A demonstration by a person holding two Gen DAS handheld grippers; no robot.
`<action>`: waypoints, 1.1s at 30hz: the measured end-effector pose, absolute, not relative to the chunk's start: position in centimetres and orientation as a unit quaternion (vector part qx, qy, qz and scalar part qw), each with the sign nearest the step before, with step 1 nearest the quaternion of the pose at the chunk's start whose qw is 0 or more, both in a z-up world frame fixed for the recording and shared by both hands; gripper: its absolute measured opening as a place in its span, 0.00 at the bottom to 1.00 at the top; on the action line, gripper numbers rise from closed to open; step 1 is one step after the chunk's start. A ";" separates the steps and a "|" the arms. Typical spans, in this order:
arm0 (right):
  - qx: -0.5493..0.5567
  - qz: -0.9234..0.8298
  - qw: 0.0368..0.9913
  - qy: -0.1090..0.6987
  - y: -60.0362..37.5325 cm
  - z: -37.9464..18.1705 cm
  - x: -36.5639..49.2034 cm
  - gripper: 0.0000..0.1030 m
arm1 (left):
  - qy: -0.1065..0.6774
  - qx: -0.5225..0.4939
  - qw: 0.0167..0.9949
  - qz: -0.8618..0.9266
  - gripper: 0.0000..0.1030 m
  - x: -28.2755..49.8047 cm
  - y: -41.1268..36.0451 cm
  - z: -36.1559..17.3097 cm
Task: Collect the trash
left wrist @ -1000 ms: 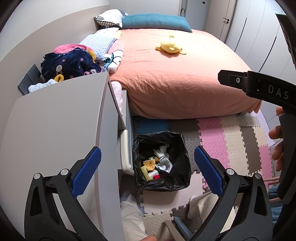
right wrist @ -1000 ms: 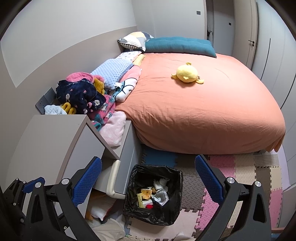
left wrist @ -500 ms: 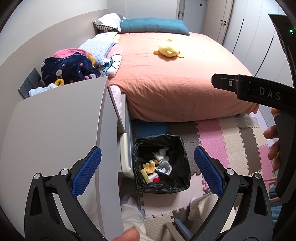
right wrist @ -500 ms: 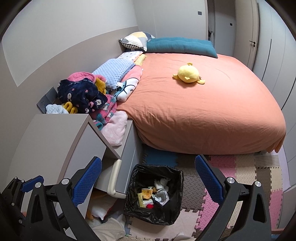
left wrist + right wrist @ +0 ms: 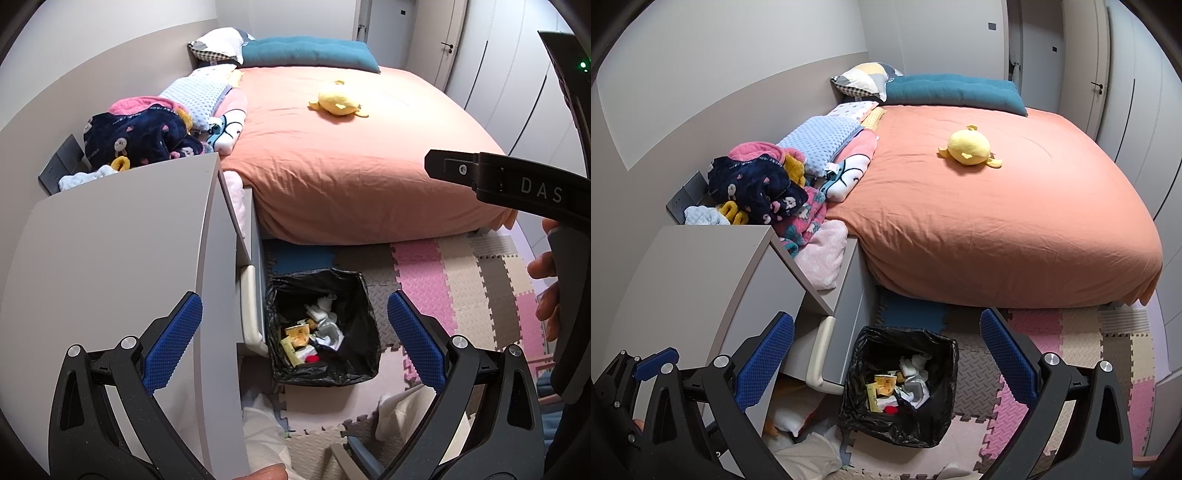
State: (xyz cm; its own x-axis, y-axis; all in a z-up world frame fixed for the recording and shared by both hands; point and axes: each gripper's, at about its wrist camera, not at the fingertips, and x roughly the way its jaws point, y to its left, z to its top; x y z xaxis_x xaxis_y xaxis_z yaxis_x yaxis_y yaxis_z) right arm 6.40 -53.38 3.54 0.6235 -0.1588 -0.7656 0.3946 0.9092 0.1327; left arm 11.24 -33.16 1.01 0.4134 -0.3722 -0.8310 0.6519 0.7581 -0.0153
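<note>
Both cameras have drifted only slightly over the last second; the bin (image 5: 322, 325) sits a little lower in the right view. The left gripper (image 5: 294, 339) and right gripper (image 5: 886, 358) hang above it, jaws spread wide and empty. The trash (image 5: 901, 384) lies inside the bin, on the mat (image 5: 1071, 343) near the bed (image 5: 997, 206), just right of the open drawer (image 5: 827, 306).

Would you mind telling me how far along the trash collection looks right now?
Done: crumpled paper and wrappers already lie in the black-lined bin. In hand: nothing; the left gripper and right gripper both have open, empty jaws. Left: no loose trash is clearly visible on the cabinet top or bed.
</note>
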 end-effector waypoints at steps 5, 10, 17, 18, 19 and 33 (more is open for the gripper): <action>0.145 -0.157 0.890 0.404 -53.2 3.7 6.3 0.97 | 0.445 0.154 0.827 -0.307 0.94 11.2 -33.1 1.0; 0.145 -0.157 0.889 0.405 -53.2 3.7 6.4 0.97 | 0.444 0.154 0.827 -0.307 0.94 11.1 -33.1 1.0; 0.145 -0.156 0.888 0.407 -53.3 3.6 6.4 0.97 | 0.447 0.154 0.823 -0.314 0.94 11.1 -33.2 1.0; 0.145 -0.156 0.888 0.407 -53.3 3.6 6.4 0.97 | 0.447 0.154 0.823 -0.315 0.94 11.1 -33.3 1.0; 0.145 -0.156 0.888 0.407 -53.3 3.6 6.4 0.97 | 0.448 0.153 0.821 -0.318 0.94 11.1 -33.3 1.0; 0.145 -0.157 0.888 0.406 -53.5 3.7 6.3 0.97 | 0.441 0.146 0.828 -0.314 0.94 11.1 -33.3 0.7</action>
